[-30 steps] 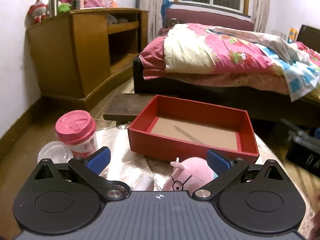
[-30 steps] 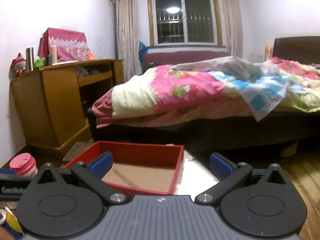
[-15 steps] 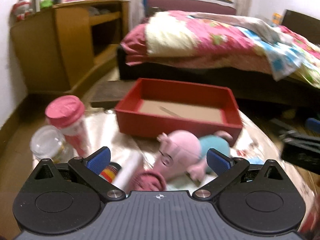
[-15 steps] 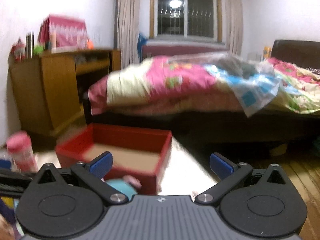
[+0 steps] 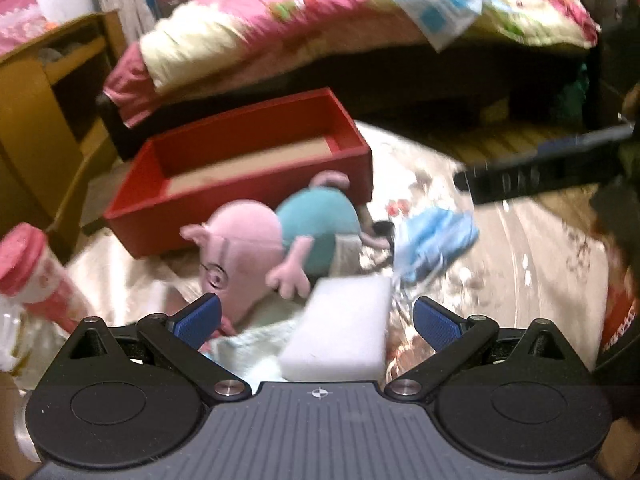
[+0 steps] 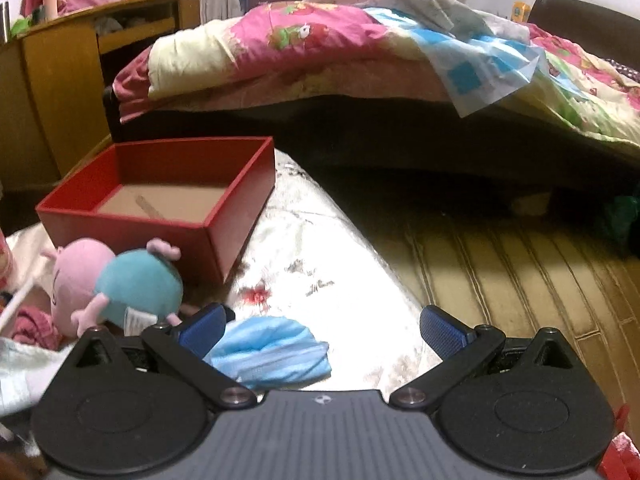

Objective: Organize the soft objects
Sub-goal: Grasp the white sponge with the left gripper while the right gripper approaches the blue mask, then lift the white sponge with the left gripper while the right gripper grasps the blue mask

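A pink pig plush in a teal dress (image 5: 280, 236) lies on the table in front of an empty red box (image 5: 240, 160). A white sponge block (image 5: 340, 328) and a pale towel (image 5: 256, 344) lie between the fingers of my open left gripper (image 5: 316, 316), which hovers above them. A blue face mask (image 5: 436, 240) lies to the right. In the right wrist view, my open, empty right gripper (image 6: 324, 326) hangs over the mask (image 6: 272, 350), with the plush (image 6: 120, 288) and red box (image 6: 160, 200) to the left.
A pink-lidded cup (image 5: 32, 272) leans at the left. The other gripper's dark body (image 5: 540, 172) shows at the right. A bed with a pink quilt (image 6: 360, 40) and a wooden cabinet (image 6: 60, 80) stand behind. The table edge drops to wooden floor (image 6: 500, 272) on the right.
Both grippers have tilted down and moved in over the table. The plush, sponge and mask have come into fuller view. Both stay open.
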The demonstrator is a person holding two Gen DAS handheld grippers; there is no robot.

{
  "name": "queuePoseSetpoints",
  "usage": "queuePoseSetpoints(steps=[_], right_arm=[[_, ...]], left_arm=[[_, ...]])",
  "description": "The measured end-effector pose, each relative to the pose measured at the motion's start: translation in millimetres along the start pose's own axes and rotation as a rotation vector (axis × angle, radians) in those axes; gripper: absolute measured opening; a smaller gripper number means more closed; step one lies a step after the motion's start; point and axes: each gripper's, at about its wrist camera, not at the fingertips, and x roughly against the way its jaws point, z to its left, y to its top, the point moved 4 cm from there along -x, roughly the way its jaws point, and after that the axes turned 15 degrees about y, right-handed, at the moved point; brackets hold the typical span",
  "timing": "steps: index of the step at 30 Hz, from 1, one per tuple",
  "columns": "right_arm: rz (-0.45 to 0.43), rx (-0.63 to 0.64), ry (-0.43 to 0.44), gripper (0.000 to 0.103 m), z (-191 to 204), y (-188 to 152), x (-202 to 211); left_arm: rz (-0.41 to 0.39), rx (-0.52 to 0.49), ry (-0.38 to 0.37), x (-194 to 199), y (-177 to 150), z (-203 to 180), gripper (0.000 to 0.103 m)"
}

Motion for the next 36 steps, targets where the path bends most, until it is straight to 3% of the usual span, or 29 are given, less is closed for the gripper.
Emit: queuePoseSetpoints(steps=[3,5,9,12,19,27,36], right_arm=[[0.023,-0.010,0.038,0.081,2,1,-5],[0.041,-0.010,0.064,0.081,4,0,-8],[0.069,-0.015,0.089,0.081,2,-4,-12],[0.083,-0.053,0.117,0.081,-3,-5,-13],[0.124,-0.081,0.101,0.081,-12,-10,-23],[0.170,-0.099,0.102,0.081,-16,-14,-39],[0.212,0.023,0.080,0.080,9,-19,-73]], left_arm=[[0.047,-0.016,-0.024,-12,-4,-4,0.093],[0.070,-0.026,-0.055,-21,-7,-8,0.081],[0.127,-0.044,-0.071,-35,-10,-19,0.076],[0.154,-0.054,-0.078,-41,-12,-24,0.056],[0.214,0.073,-0.153,-44,-12,-11,0.051],[0.155,0.120,-0.149,-21,-1,5,0.050],[0.142,0.135,-0.143,-25,-1,8,0.051]])
